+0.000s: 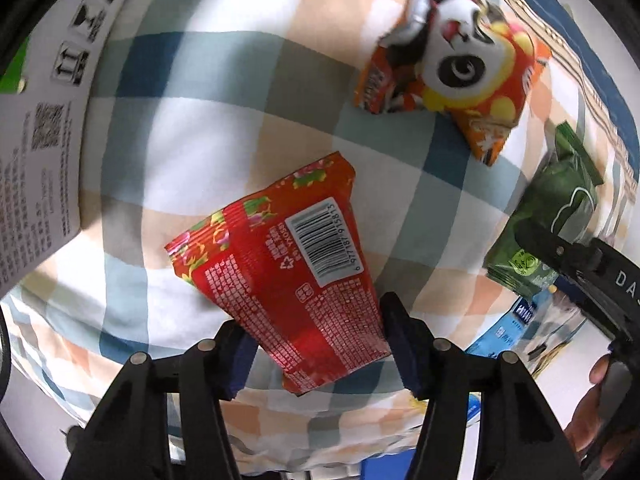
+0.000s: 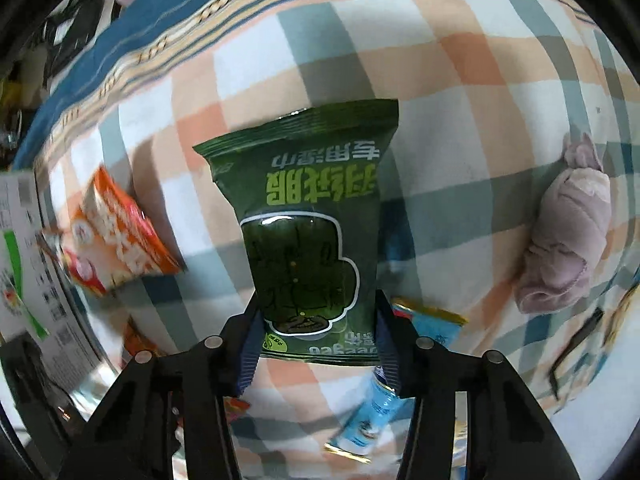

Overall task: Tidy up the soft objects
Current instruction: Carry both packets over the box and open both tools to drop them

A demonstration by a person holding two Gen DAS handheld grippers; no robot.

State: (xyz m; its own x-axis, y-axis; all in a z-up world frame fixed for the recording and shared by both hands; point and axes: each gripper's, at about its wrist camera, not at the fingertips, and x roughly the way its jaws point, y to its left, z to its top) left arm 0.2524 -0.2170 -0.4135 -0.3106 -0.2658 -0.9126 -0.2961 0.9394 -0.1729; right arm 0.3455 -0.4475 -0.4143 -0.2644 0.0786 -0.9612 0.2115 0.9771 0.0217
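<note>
L gripper (image 1: 316, 344) pinches the red packet (image 1: 288, 276) w/ barcode up over the checked cloth (image 1: 192, 152), panda toy (image 1: 460, 56) far right, while R gripper (image 2: 316, 344) clamps the green pouch (image 2: 304, 232).

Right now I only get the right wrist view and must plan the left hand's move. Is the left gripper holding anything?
Observer: Yes, the left gripper is shut on a red packet, barcode side facing the camera.
Operator: What lies beyond that packet?
Observer: A panda plush rests on orange packets on the checked cloth.
Operator: Anything at the left edge?
Observer: A white carton with printed symbols stands beside the cloth.
</note>
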